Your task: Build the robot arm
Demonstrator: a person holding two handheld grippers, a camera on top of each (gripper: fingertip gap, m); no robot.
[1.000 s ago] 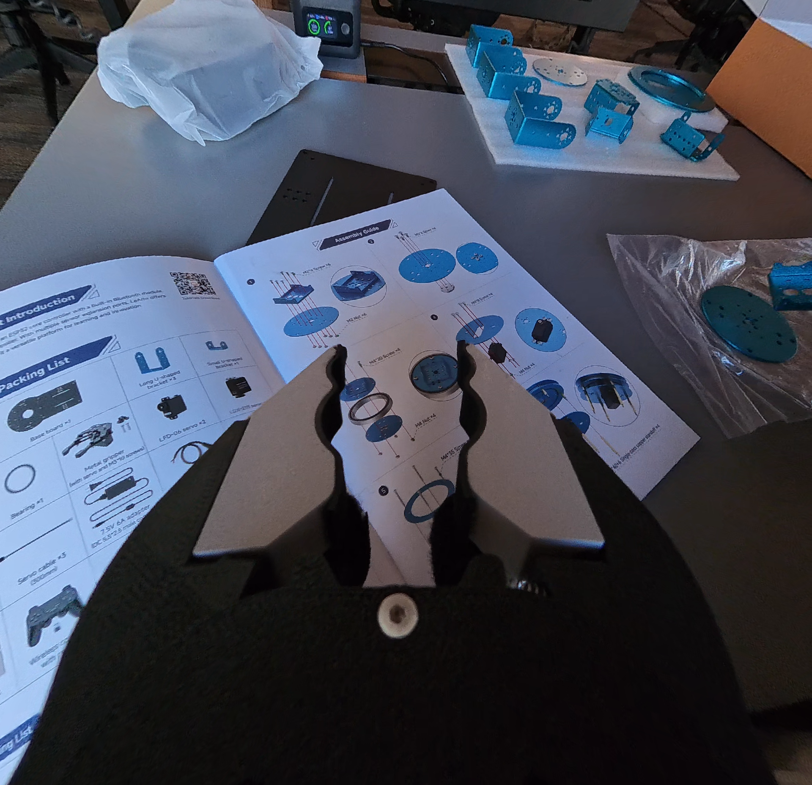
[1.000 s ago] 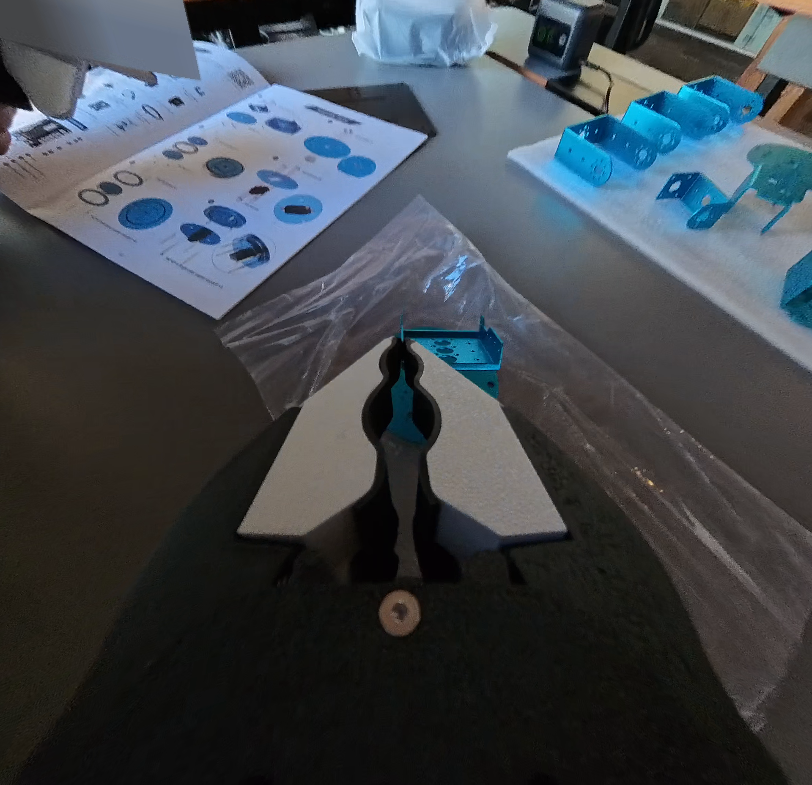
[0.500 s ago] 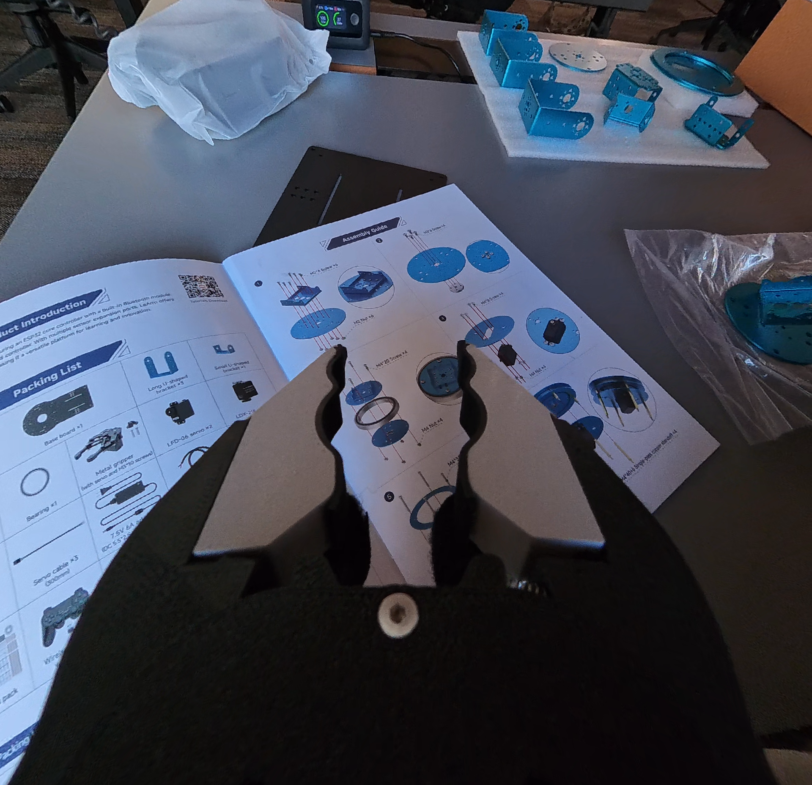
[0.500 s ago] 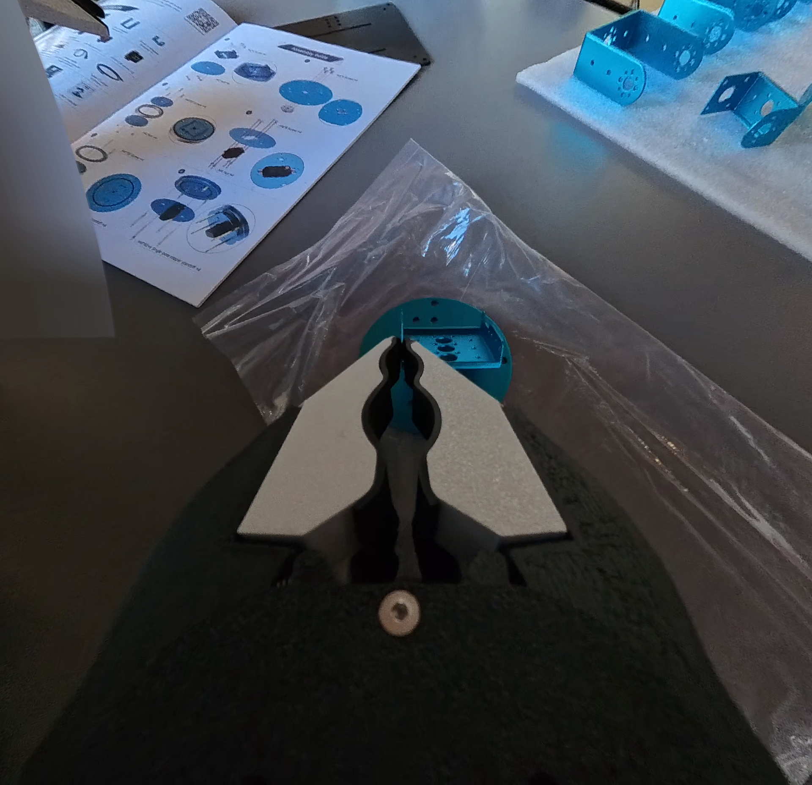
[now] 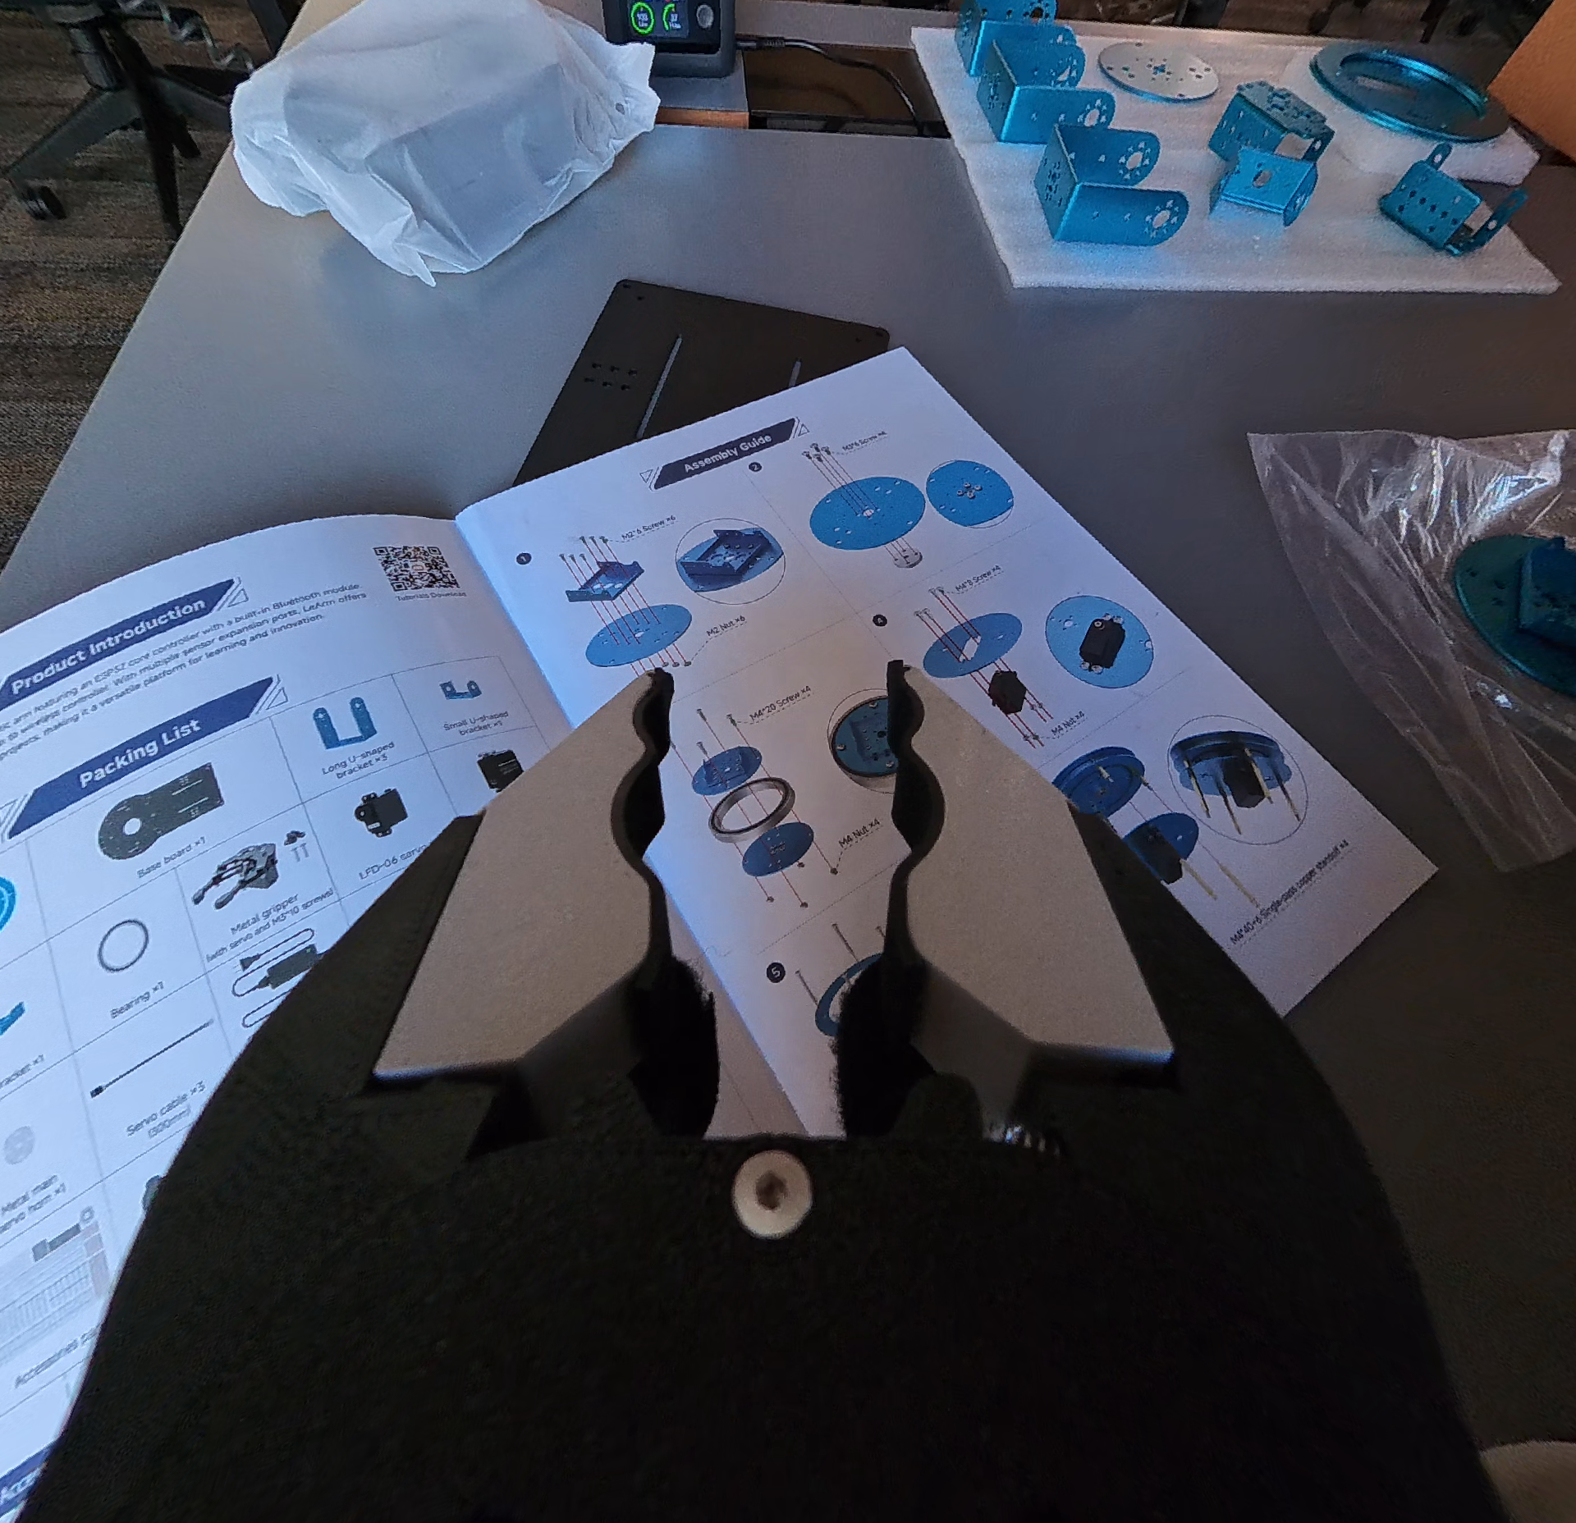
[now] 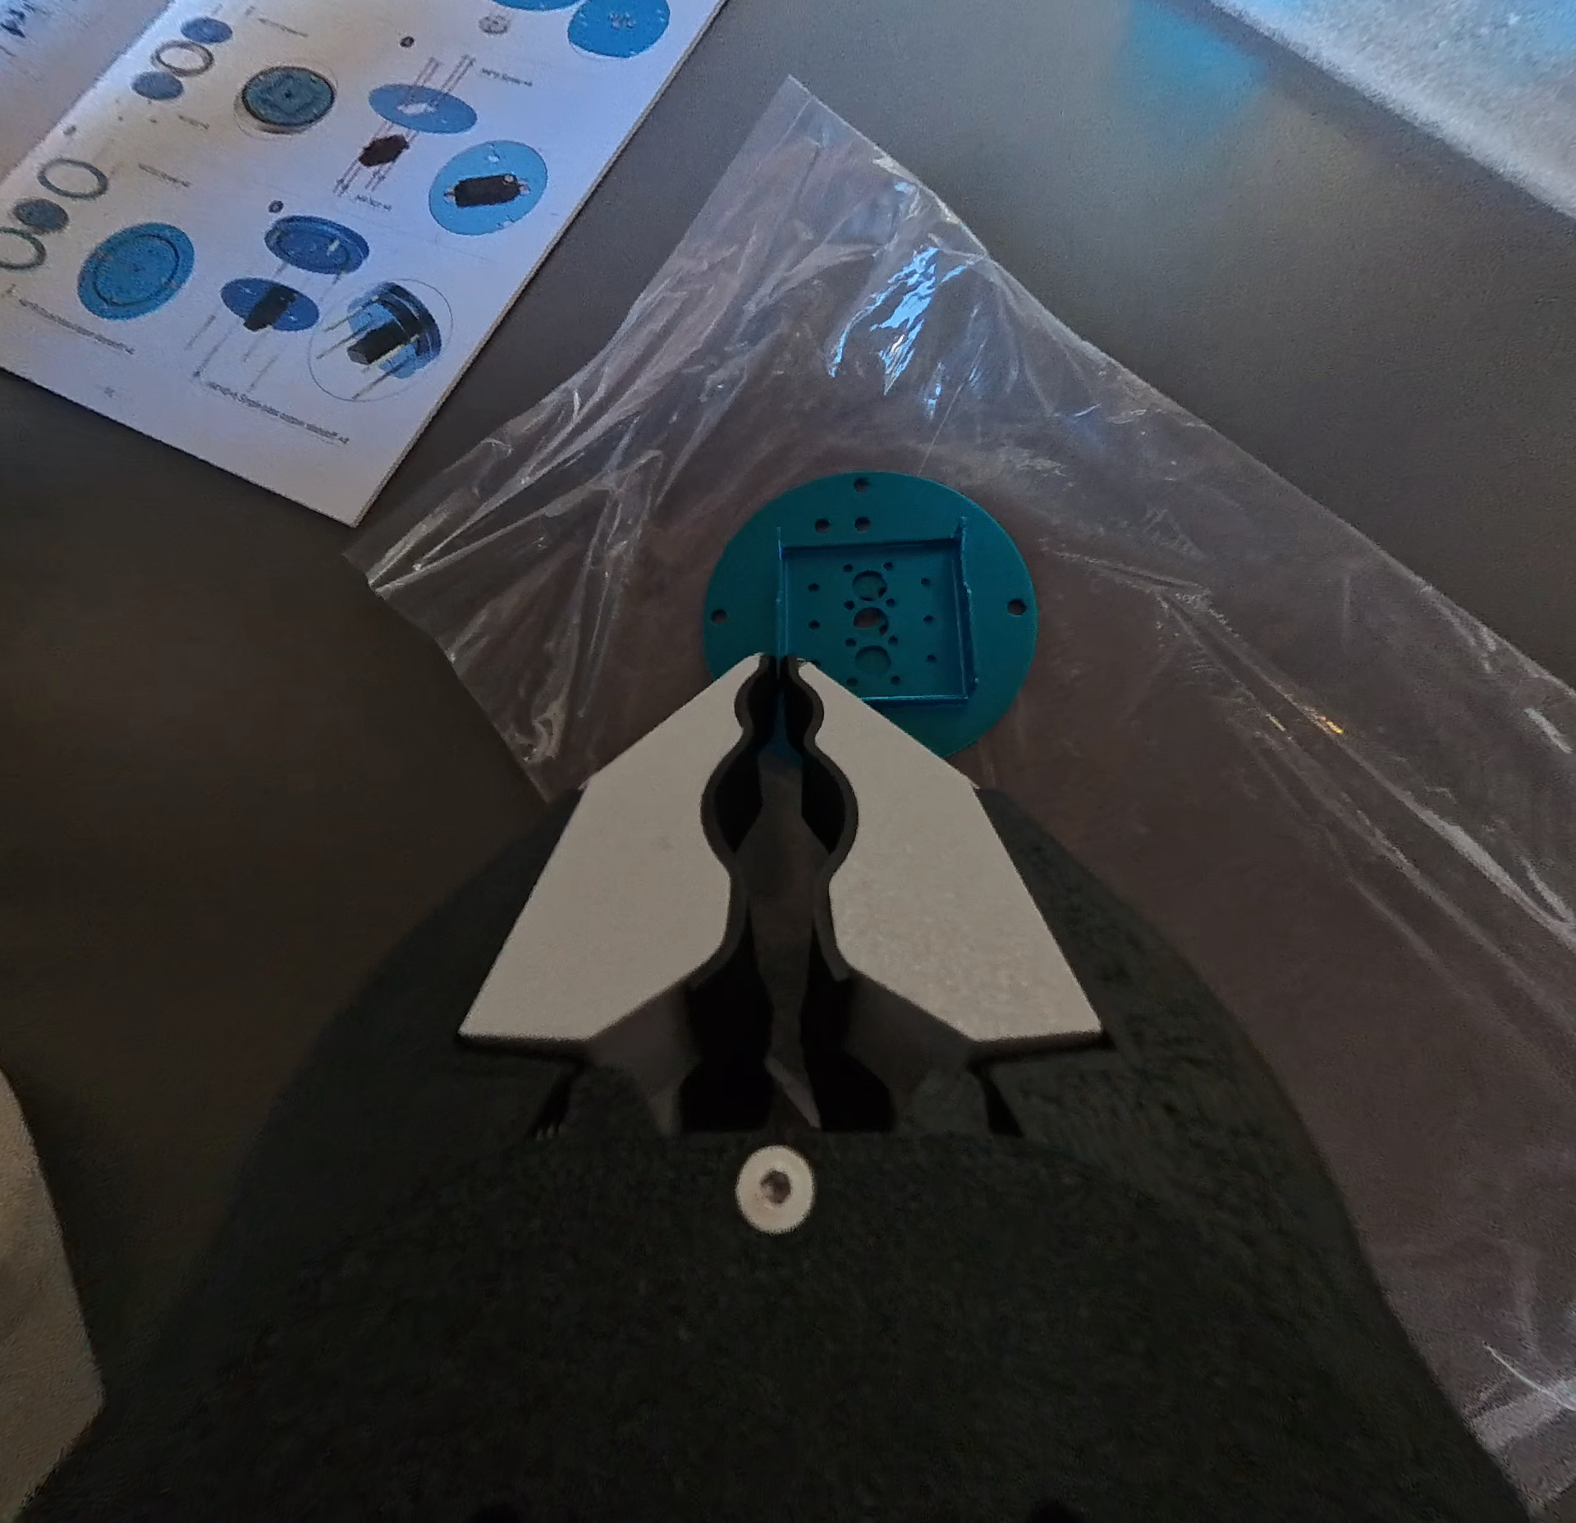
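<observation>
Right tongs (image 6: 780, 662) pinch a blue bracket (image 6: 874, 627) over a teal disc (image 6: 998, 629).
The bracket's near wall sits between the closed tips, above the clear bag (image 6: 1109, 425) on the grey surface (image 6: 213, 672). Left tongs (image 5: 774, 670) hang parted and empty over an open booklet (image 5: 597, 595) (other blue parts rest on white foam (image 5: 1279, 263)).

glossy blue metal disc (image 6: 998, 698), crinkled clear plastic bag (image 6: 1109, 476)
</observation>
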